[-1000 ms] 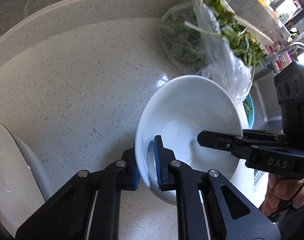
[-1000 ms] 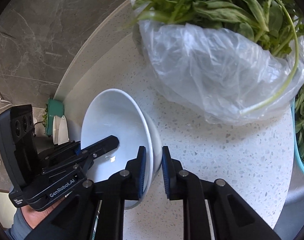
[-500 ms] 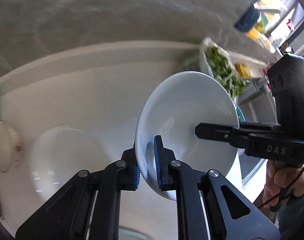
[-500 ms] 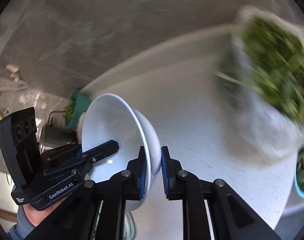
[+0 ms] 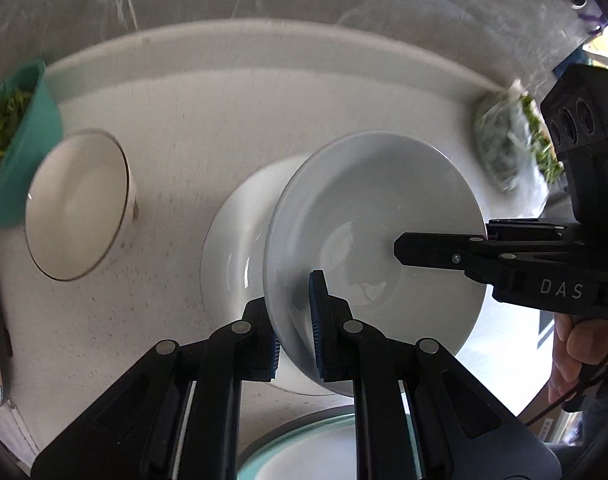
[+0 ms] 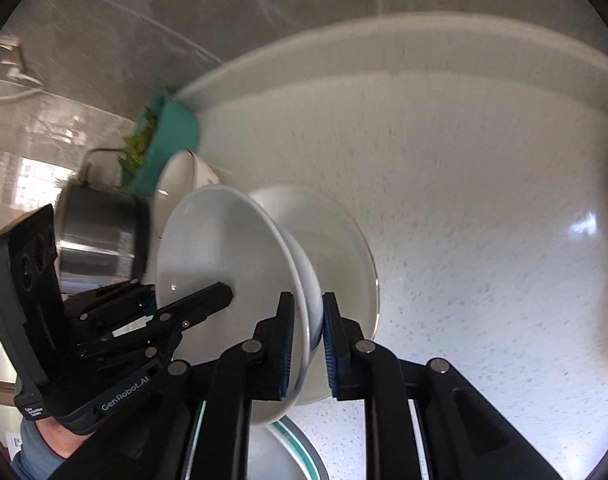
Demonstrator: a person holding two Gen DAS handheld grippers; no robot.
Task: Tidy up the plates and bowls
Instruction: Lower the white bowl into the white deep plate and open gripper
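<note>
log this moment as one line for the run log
left gripper: shut on white bowl rim | right gripper: shut on opposite rim | bowl: tilted above second white bowl | countertop

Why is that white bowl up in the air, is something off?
Nothing broken or spilled. The bowl is tilted, clamped at opposite rims by the left gripper and right gripper, above a second bowl on the counter.
</note>
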